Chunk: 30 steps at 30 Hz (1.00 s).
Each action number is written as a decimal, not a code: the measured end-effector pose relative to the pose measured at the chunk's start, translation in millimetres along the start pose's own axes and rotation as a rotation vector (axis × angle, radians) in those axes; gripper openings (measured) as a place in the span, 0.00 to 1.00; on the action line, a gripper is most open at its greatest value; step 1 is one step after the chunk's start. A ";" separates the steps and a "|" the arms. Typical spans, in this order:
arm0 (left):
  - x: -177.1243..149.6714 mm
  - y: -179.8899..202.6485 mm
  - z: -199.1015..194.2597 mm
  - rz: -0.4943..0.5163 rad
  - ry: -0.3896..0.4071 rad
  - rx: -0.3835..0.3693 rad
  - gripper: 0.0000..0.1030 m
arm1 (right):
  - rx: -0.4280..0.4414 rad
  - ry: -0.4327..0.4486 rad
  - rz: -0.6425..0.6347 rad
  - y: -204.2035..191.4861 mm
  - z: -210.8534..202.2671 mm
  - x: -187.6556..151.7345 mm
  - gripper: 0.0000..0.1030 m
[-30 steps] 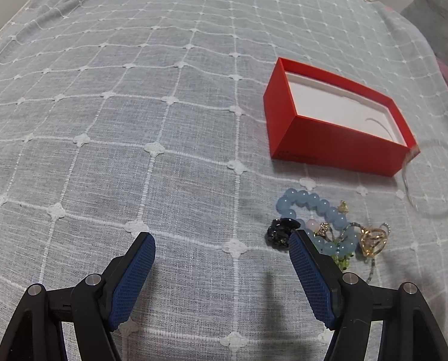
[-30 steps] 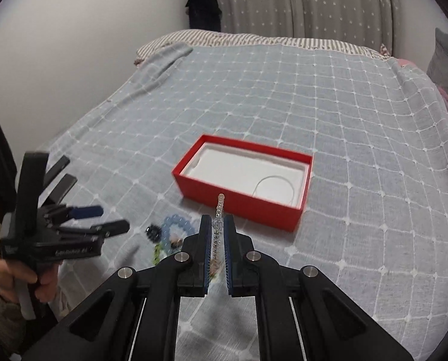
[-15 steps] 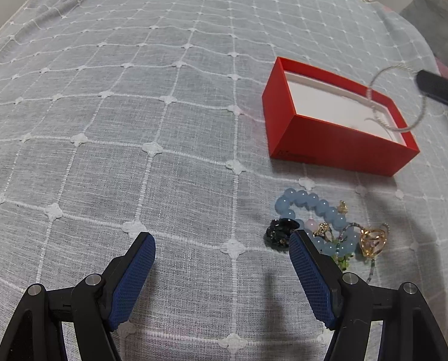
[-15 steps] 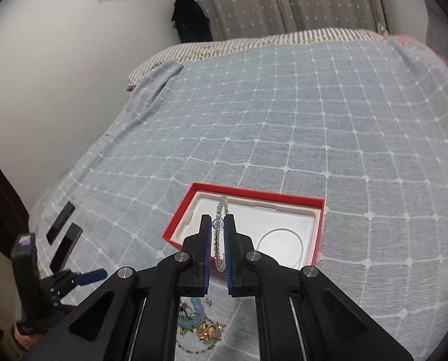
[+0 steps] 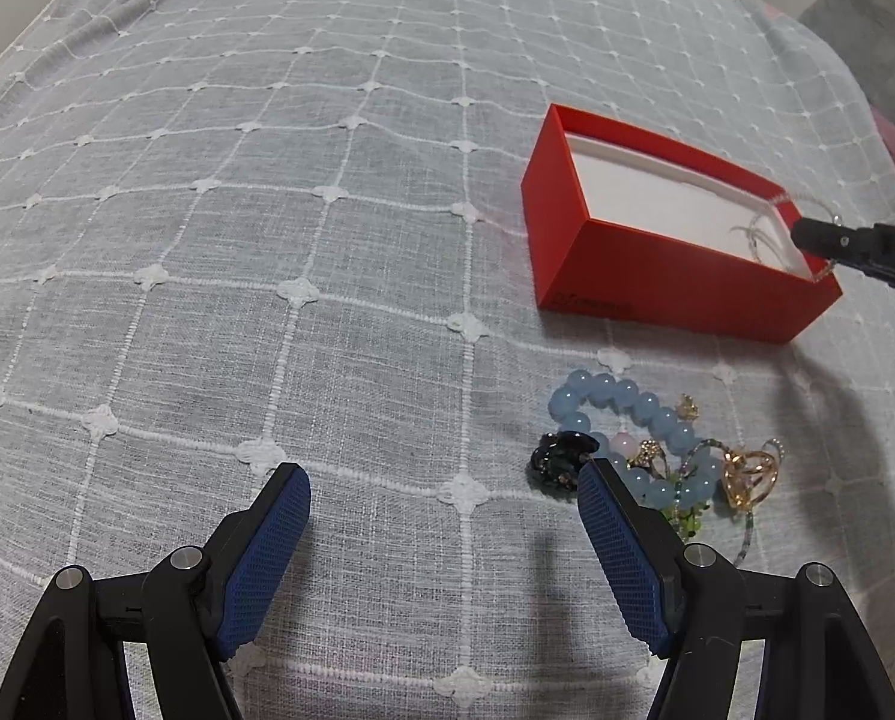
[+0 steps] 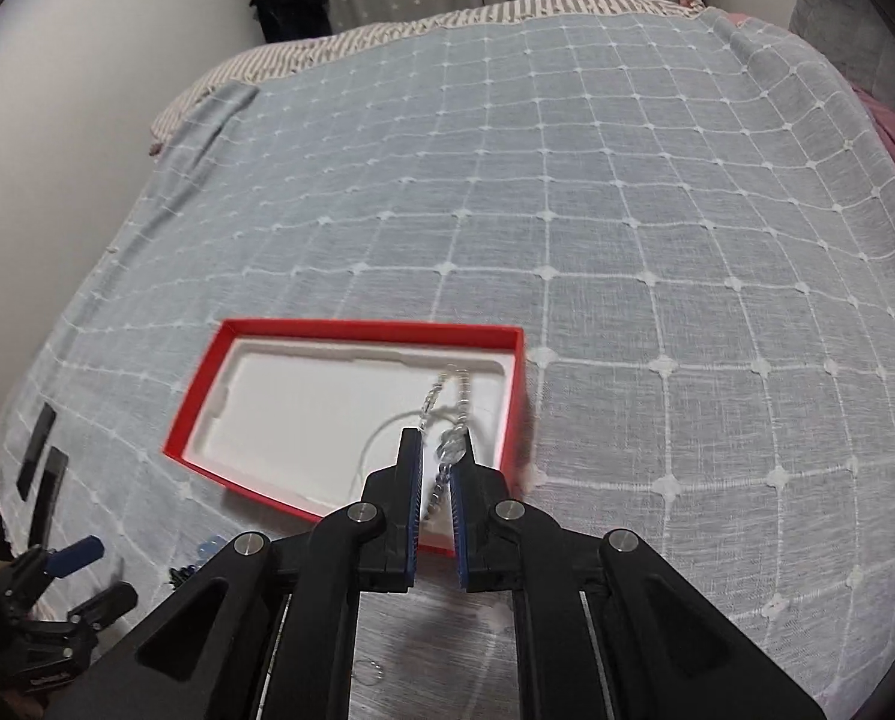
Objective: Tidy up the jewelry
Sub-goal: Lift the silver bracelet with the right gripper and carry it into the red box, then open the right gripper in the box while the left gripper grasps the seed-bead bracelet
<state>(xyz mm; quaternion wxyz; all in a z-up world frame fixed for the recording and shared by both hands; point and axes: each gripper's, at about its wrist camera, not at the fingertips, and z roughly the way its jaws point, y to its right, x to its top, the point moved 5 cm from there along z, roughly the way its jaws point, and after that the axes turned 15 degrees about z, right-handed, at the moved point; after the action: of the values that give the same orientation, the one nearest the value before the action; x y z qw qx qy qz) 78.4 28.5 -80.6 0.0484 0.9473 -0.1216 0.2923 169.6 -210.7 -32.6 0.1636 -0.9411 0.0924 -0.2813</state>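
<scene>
Right gripper (image 6: 434, 468) clamps the clear bead bracelet (image 6: 447, 420) over the red box (image 6: 351, 330), left gripper (image 5: 444, 531) gapes empty, blue bead bracelet (image 5: 627, 420) and trinkets unsorted on the bedspread (image 5: 267, 240).

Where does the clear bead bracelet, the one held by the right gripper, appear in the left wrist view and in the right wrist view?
Left wrist view: the clear bead bracelet shows at the right edge, over the far end of the red box, beside the right gripper.
Right wrist view: the bracelet is at lower centre, between the gripper's fingers, over the box's right end.
Shared landmark: the red box.
</scene>
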 end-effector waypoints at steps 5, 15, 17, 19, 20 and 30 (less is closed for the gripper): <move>-0.6 -1.2 1.2 -0.002 -0.002 0.002 0.75 | 0.020 -0.006 0.055 11.9 0.2 2.7 0.10; -1.6 -0.7 1.0 0.003 0.001 -0.002 0.75 | -0.022 0.023 0.036 7.2 -3.4 5.6 0.09; -1.5 -0.4 1.2 0.004 0.001 -0.003 0.75 | -0.034 0.032 0.024 5.9 -4.5 6.4 0.09; -0.2 1.7 2.0 0.008 0.000 -0.013 0.75 | -0.031 0.033 -0.001 2.3 -5.0 5.5 0.09; 1.0 4.9 2.2 0.015 0.001 -0.024 0.75 | -0.029 0.030 -0.012 0.8 -4.7 5.1 0.09; 7.0 78.2 3.6 0.279 0.022 -0.122 0.54 | -0.009 0.038 0.015 8.2 -10.6 6.0 0.09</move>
<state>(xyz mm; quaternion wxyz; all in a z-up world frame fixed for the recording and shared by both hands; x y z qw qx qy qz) 65.8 -49.1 -78.0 0.0662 0.9133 -0.2689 0.2986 168.0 -222.6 -24.2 0.1597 -0.9356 0.1035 -0.2974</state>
